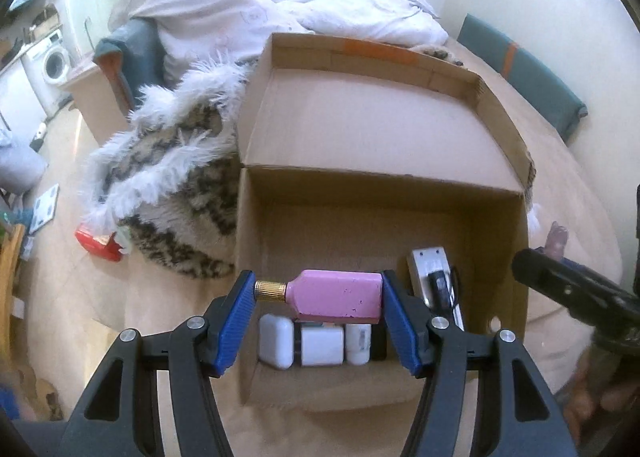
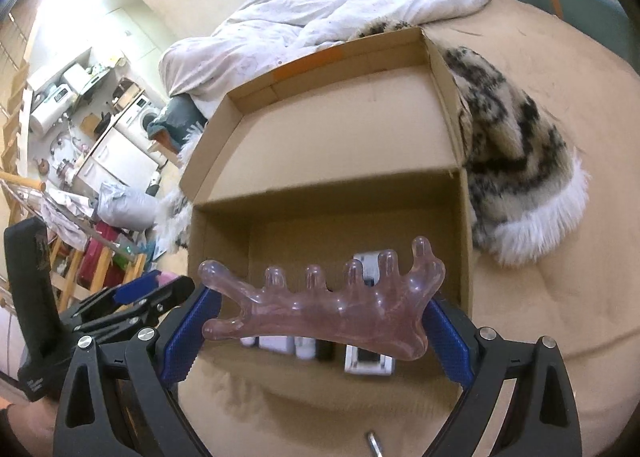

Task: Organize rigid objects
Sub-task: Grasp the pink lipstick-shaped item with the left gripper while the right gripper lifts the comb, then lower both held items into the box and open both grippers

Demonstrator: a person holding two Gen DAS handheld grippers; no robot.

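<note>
My left gripper [image 1: 318, 297] is shut on a pink bottle [image 1: 338, 298] with a gold neck, held sideways over the near part of an open cardboard box [image 1: 496, 137]. Below it in the box lie white chargers [image 1: 310, 343] and a white remote-like device [image 1: 434, 277]. My right gripper [image 2: 320, 315] is shut on a translucent pink comb-shaped massager [image 2: 332, 307], held above the same box [image 2: 444, 73]. The left gripper shows at the left of the right wrist view [image 2: 140, 291]. The right gripper body shows at the right of the left wrist view [image 1: 576, 293].
The box sits on a beige bed [image 2: 560, 297]. A furry leopard-print blanket [image 1: 180, 161] lies against the box, with a white duvet [image 1: 280, 5] behind it. A red item [image 1: 98, 243] lies at the bed's left. Kitchen clutter and a washing machine [image 1: 54, 59] stand beyond.
</note>
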